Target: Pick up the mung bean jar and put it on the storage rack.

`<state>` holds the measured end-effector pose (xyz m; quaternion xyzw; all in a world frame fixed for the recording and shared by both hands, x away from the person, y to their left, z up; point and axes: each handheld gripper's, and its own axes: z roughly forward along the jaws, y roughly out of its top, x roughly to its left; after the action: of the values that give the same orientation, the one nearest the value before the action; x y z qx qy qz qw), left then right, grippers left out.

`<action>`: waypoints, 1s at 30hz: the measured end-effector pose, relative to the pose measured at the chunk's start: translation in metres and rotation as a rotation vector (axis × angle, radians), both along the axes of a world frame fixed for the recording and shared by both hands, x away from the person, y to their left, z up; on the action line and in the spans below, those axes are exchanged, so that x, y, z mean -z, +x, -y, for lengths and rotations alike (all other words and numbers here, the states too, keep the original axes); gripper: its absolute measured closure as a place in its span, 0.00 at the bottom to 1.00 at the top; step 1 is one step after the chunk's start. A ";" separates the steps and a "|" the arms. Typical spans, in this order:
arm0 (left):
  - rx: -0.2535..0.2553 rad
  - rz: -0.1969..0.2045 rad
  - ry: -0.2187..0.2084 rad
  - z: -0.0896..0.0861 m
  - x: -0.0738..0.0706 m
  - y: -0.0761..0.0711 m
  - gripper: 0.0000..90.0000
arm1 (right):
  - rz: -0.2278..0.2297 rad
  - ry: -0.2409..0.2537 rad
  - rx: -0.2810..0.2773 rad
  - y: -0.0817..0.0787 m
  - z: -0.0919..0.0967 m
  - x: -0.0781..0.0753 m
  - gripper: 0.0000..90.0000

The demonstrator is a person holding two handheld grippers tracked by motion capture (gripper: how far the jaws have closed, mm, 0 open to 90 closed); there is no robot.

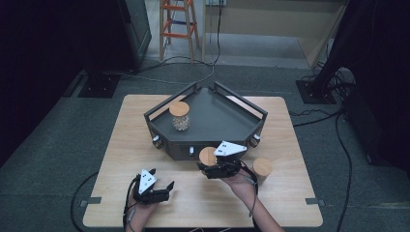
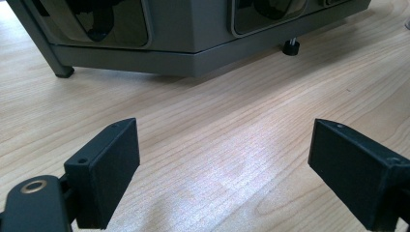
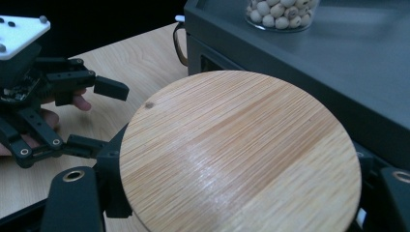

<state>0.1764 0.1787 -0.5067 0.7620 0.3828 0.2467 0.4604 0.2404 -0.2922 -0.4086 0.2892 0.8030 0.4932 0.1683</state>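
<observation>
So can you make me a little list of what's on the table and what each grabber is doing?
table: light wood table
tray: dark angular tray at the far side of the table
on the tray: jar of pale beads, wooden lid on
right gripper: shut on a jar with a round wooden lid, in front of the tray
left gripper: open, nothing between its jaws
third jar: on the table beside the right gripper

Studio corner, dim, grey-floored.
A light wooden table [image 1: 145, 145] stood on grey carpet [image 1: 58, 159]; black curtains [image 1: 43, 48] closed both sides. Behind it were an orange and wood stepladder [image 1: 179, 26], a pale raised platform [image 1: 270, 17] and two black stand bases [image 1: 99, 84]. Black cables [image 1: 338, 140] ran across the floor. Light fell mainly on the tabletop.
</observation>
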 end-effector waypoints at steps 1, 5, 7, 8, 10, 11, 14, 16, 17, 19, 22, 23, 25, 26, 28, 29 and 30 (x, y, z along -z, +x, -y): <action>0.000 0.000 0.002 0.000 0.000 0.000 0.12 | 0.002 0.002 0.002 0.000 0.000 -0.001 0.28; 0.000 0.001 0.007 0.001 0.000 0.000 0.12 | 0.007 0.005 0.003 0.001 0.002 -0.004 0.28; 0.000 0.001 0.007 0.001 0.000 0.000 0.12 | 0.009 0.007 0.007 0.001 0.002 -0.006 0.28; 0.000 0.001 0.007 0.001 0.000 0.000 0.12 | 0.010 0.006 0.007 0.001 0.003 -0.007 0.28; 0.000 0.001 0.012 0.002 -0.001 0.000 0.12 | 0.011 0.008 0.009 0.002 0.003 -0.009 0.28; 0.002 0.002 0.015 0.002 -0.001 -0.001 0.12 | 0.012 0.008 0.007 0.002 0.004 -0.010 0.28; 0.003 0.008 0.028 0.004 -0.001 -0.001 0.12 | 0.012 0.007 0.008 0.003 0.005 -0.012 0.28; 0.003 0.009 0.030 0.005 -0.001 -0.001 0.12 | 0.013 -0.001 0.011 0.003 0.004 -0.014 0.28; 0.002 0.009 0.029 0.005 -0.001 -0.001 0.12 | 0.015 -0.003 0.012 0.004 0.004 -0.015 0.28; 0.003 0.009 0.029 0.005 -0.001 -0.001 0.12 | 0.020 0.001 0.014 0.004 0.004 -0.018 0.28; 0.004 0.008 0.030 0.004 -0.001 -0.001 0.12 | 0.022 0.008 0.013 0.005 0.005 -0.022 0.28; 0.004 0.008 0.030 0.004 -0.001 -0.001 0.12 | 0.022 0.008 0.013 0.005 0.005 -0.022 0.28; 0.005 0.007 0.031 0.005 -0.001 -0.001 0.12 | 0.029 0.003 0.014 0.005 0.003 -0.027 0.28; 0.005 0.008 0.032 0.004 -0.001 -0.001 0.12 | 0.031 0.002 0.012 0.006 0.003 -0.029 0.28; 0.004 0.006 0.031 0.004 -0.001 -0.001 0.12 | 0.035 0.001 0.009 0.007 0.002 -0.031 0.28; 0.004 0.006 0.030 0.004 -0.001 -0.001 0.12 | 0.033 0.000 0.011 0.007 0.001 -0.033 0.28; 0.004 0.006 0.030 0.004 -0.001 -0.001 0.12 | 0.032 0.001 0.011 0.008 0.001 -0.034 0.28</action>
<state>0.1755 0.1743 -0.5055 0.7687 0.3764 0.2537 0.4506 0.2483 -0.2932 -0.3747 0.2860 0.7982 0.4973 0.1836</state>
